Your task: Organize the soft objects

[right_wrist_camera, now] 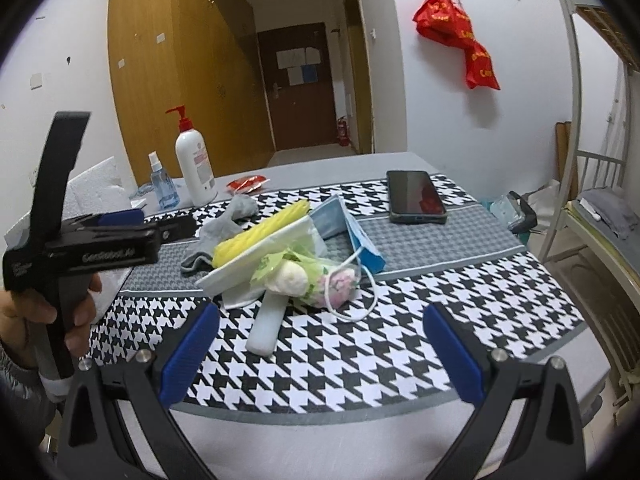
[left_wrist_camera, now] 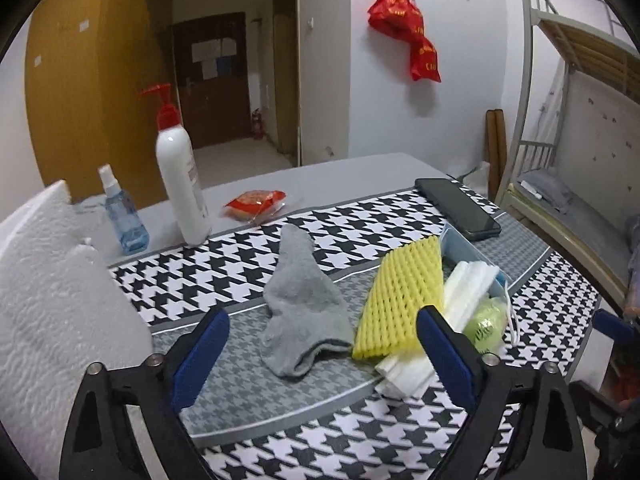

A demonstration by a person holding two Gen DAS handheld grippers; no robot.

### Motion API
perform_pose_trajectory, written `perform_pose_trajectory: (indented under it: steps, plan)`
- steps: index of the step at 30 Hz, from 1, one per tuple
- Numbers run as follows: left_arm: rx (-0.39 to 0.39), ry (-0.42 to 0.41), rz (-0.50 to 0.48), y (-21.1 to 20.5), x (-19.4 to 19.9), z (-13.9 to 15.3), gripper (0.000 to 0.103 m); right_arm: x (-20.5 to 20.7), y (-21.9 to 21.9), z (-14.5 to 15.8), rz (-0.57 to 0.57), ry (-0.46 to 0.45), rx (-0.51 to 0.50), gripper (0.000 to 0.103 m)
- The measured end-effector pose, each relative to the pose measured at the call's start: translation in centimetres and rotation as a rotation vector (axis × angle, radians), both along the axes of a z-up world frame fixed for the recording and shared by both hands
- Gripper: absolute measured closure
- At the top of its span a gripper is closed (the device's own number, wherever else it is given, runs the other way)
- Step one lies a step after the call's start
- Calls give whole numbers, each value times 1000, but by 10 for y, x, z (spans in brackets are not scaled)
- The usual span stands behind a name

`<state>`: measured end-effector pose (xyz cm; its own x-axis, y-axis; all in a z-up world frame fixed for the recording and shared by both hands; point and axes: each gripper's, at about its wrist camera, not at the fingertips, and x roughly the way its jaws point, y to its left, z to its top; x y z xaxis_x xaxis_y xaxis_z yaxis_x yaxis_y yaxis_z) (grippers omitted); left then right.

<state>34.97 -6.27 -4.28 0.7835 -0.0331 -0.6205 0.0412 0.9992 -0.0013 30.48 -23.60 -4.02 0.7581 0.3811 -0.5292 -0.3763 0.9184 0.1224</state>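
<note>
Over houndstooth cloth [right_wrist_camera: 360, 360], both tongs [left_wrist_camera: 320, 354] [right_wrist_camera: 322, 354] gape (empty).

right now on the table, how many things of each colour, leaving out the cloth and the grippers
grey: 1, sock
yellow: 1, foam net
white: 2, foam sheets, pump bottle
blue: 2, face mask, spray bottle
red: 1, snack packet
black: 1, phone
green: 1, plastic bag
total: 9
</note>
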Motion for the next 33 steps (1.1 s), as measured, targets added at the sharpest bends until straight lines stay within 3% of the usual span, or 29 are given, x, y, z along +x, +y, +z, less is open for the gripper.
perform_pose_trajectory:
  steps: [11,22,28,33]
  plan:
    - [12,93,85,6,41,-16,24,19,10,-6,45,24,-33,0]
    - [-40,195,97,16,66,-39,36,24,11,-9,52,35,-50,0]
    - [-82,251,88,23,73,-52,50,32,16,-8,66,32,-88,0]
    - [-54,233,91,25,73,-51,71,43,20,-5,122,37,-102,0]
